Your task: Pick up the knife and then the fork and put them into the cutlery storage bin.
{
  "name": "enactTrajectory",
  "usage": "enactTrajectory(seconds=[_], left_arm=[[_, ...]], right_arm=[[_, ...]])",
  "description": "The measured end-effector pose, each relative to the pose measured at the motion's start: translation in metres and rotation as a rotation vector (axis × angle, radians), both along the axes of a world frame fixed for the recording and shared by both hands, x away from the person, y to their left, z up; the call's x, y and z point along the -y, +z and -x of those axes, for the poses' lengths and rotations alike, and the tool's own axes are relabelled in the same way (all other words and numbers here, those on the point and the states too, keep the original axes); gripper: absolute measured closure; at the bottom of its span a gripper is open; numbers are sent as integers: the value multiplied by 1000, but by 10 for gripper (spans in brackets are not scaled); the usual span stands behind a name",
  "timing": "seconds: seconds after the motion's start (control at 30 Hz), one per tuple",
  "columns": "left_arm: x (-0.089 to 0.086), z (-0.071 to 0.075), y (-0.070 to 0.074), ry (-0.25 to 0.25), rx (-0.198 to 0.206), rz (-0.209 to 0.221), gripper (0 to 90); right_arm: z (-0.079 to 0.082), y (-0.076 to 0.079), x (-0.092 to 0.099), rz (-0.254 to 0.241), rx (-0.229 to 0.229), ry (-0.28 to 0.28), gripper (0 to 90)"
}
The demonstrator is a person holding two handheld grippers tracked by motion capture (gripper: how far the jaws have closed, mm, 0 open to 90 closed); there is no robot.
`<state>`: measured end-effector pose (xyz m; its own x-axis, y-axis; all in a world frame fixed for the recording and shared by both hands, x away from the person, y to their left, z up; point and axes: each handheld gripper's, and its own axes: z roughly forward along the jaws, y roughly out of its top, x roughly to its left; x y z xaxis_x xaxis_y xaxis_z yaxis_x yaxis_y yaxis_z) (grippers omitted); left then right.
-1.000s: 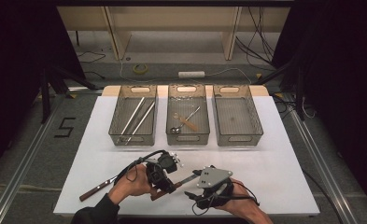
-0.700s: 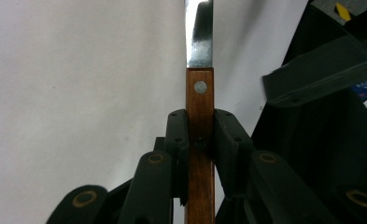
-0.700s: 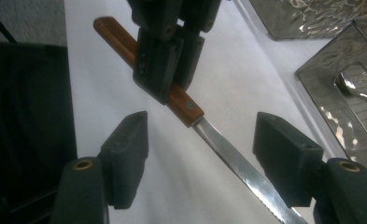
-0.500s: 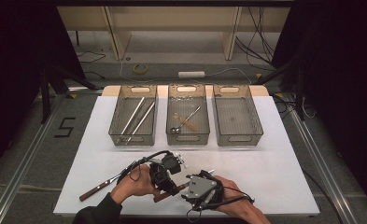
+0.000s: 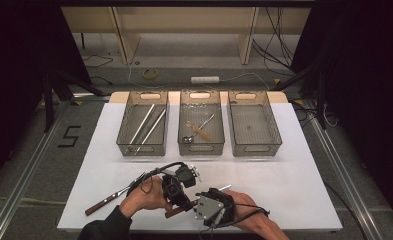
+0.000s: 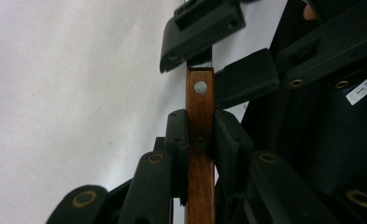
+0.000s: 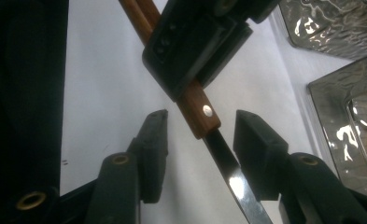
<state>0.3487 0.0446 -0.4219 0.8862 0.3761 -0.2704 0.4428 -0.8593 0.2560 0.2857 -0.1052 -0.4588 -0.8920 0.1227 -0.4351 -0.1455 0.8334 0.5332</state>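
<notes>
A knife with a brown wooden handle [image 6: 200, 112] and a steel blade [image 7: 232, 179] is held just above the white table near its front edge. My left gripper [image 5: 184, 199] [image 6: 200, 137] is shut on the handle. My right gripper [image 5: 203, 197] [image 7: 202, 147] has its jaws on either side of the knife where handle meets blade. They have just been closing, and a gap remains between each pad [image 7: 154, 149] and the knife. The left gripper's jaws cross the handle in the right gripper view. The blade tip [image 5: 224, 188] pokes out to the right.
A second wood-handled utensil [image 5: 104, 203] lies on the table at the front left. Three mesh trays stand in a row at the back: the left tray [image 5: 121, 146] holds long metal pieces, the middle tray [image 5: 201, 149] a spoon and a wood-handled piece, and the right tray [image 5: 256, 149] looks bare.
My right gripper has moved left and down toward the left gripper, and its jaws have narrowed around the knife. The left gripper has kept still with the knife.
</notes>
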Motion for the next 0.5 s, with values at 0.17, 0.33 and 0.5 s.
enactTrajectory(seconds=[0.17,0.33,0.5], left_arm=[[1,1,0,-6,-12,1,760],[2,1,1,-15,-22,8,760],[2,2,2,-23,-35,24,758]], right_arm=[[3,-2,-3,7,30,8,617],[4,-2,-3,18,66,27,689],[4,-2,-2,72,81,93,761]])
